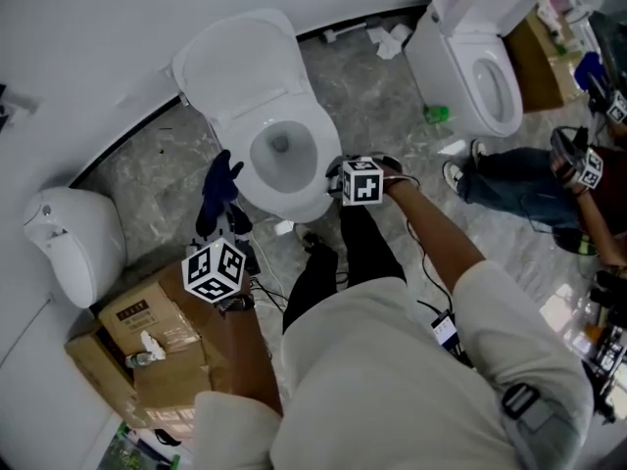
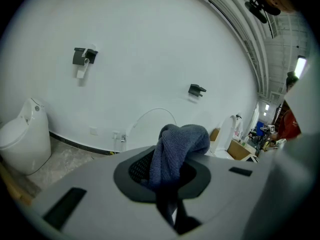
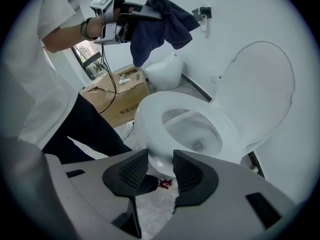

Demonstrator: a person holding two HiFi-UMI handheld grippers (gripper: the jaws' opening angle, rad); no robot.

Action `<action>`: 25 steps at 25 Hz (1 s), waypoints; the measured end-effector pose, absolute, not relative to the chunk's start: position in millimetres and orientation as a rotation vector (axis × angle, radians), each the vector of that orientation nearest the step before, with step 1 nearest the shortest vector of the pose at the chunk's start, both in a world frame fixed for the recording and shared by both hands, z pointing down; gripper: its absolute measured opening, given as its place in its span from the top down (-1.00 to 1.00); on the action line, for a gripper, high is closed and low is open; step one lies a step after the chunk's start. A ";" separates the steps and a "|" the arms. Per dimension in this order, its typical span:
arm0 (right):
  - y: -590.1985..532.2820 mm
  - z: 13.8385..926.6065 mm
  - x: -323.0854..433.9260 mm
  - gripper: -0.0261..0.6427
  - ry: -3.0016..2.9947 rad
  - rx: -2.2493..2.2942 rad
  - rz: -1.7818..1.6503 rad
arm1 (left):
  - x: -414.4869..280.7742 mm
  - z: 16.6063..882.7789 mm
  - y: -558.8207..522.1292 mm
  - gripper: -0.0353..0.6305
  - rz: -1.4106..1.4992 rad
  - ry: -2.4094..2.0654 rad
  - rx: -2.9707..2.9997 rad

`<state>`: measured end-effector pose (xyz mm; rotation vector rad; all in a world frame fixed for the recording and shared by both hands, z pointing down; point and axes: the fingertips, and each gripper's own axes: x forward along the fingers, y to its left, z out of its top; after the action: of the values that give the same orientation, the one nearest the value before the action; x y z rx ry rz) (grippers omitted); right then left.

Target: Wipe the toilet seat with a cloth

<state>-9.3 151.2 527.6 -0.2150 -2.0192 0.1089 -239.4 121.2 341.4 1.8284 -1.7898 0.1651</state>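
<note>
Both grippers hovered at the front of the toilet: the left gripper was clenched on a dark blue cloth, which hung bunched at the upper left of the right gripper view, well apart from the toilet seat, apparently being carried in for wiping. The right gripper was released and empty, low in the frame near the seat's front rim, probably standing by since the lid was already up

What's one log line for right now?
left gripper: shut on blue cloth | right gripper: open, empty | toilet seat: down, cloth not touching | lid: up
</note>
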 end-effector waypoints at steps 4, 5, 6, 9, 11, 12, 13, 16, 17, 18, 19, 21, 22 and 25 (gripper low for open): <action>165.6 544.4 -9.2 0.40 -2.001 -0.221 0.083 | -234.8 355.1 119.5 0.79 0.162 -1.775 1.821; 169.6 550.0 -7.7 0.40 -1.989 -0.221 0.073 | -233.7 357.1 119.0 0.79 0.158 -1.771 1.821; 173.9 555.8 -6.0 0.40 -1.977 -0.220 0.066 | -232.5 358.7 118.7 0.79 0.154 -1.765 1.821; 186.2 575.3 -1.6 0.40 -1.947 -0.210 0.060 | -230.0 362.9 117.6 0.79 0.144 -1.751 1.819; 194.2 590.1 0.8 0.40 -1.932 -0.200 0.075 | -229.3 365.7 117.7 0.79 0.144 -1.747 1.819; 198.0 597.6 2.1 0.40 -1.926 -0.195 0.086 | -229.2 367.4 118.1 0.79 0.146 -1.747 1.820; 201.2 605.2 3.6 0.40 -1.921 -0.189 0.098 | -229.3 369.6 118.3 0.79 0.147 -1.747 1.819; 208.9 629.6 6.9 0.40 -1.913 -0.165 0.132 | -231.2 380.6 119.1 0.79 0.156 -1.745 1.809; 212.0 637.6 7.5 0.40 -1.911 -0.156 0.146 | -231.9 385.2 119.9 0.79 0.162 -1.742 1.805; 215.4 645.1 8.0 0.40 -1.910 -0.147 0.161 | -232.5 390.0 121.0 0.79 0.168 -1.739 1.801; 218.5 652.1 8.4 0.40 -1.909 -0.138 0.175 | -232.9 394.5 121.9 0.79 0.175 -1.737 1.797; 222.1 664.8 9.4 0.40 -1.902 -0.123 0.193 | -233.4 402.6 121.9 0.79 0.185 -1.733 1.791; 223.0 671.0 10.0 0.40 -1.897 -0.114 0.202 | -233.4 406.3 121.4 0.79 0.189 -1.731 1.788; 224.2 688.1 11.2 0.40 -1.888 -0.071 0.249 | -233.3 417.6 119.5 0.79 0.198 -1.727 1.780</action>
<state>11.2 224.2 688.1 -0.0713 -1.8879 0.2491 -233.3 119.5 417.6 1.7798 -1.7272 0.1984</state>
